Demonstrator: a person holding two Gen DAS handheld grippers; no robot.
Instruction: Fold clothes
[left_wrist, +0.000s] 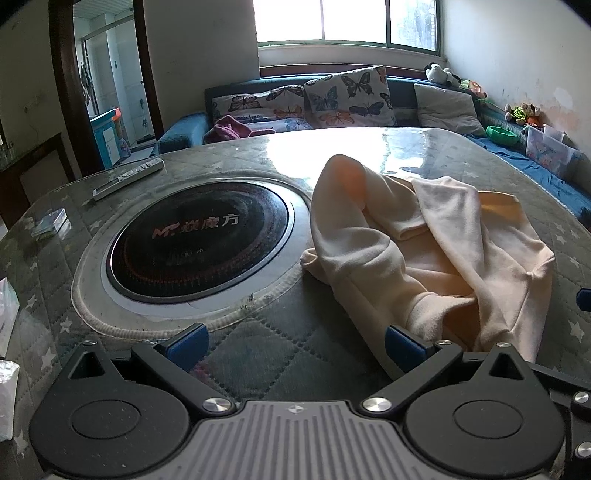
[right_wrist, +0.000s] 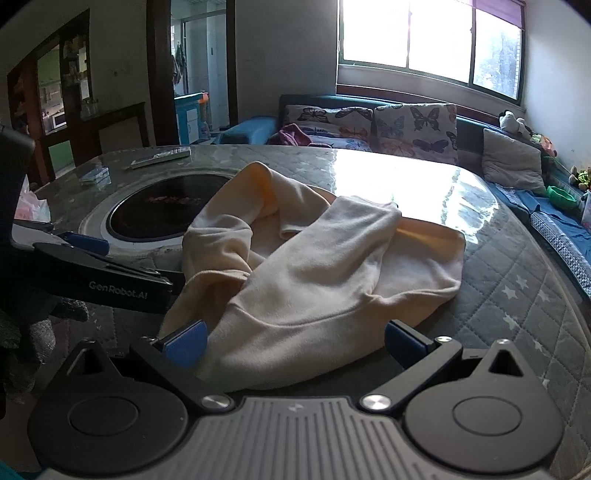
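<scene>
One cream sweatshirt (right_wrist: 314, 266) lay in a loose heap on the quilted table (right_wrist: 517, 295), to the right of the round black cooktop (left_wrist: 199, 240) set into the tabletop; its near edge reached the table's near side. Sleeves were crossed over the body and one hump stood up at the far left of the pile. Not flat, not folded.

Left gripper (left_wrist: 295, 341): jaws wide apart, holding nothing, its right fingertip (left_wrist: 402, 341) at the near edge of the cloth. Right gripper (right_wrist: 295, 341): jaws wide apart, nothing clamped, the ribbed hem lying between the fingertips.

Handling, judged: soft, fleecy knit, light, limp; will drape and drag along the table cover rather than slide cleanly. No fragility. A single-layer pinch could slip, so the thick ribbed hem or a sleeve cuff looks the firmest hold, one gripper at each side.

Remote control (left_wrist: 127, 177) and a small box (left_wrist: 50, 221) lay far left, well apart from the garment
</scene>
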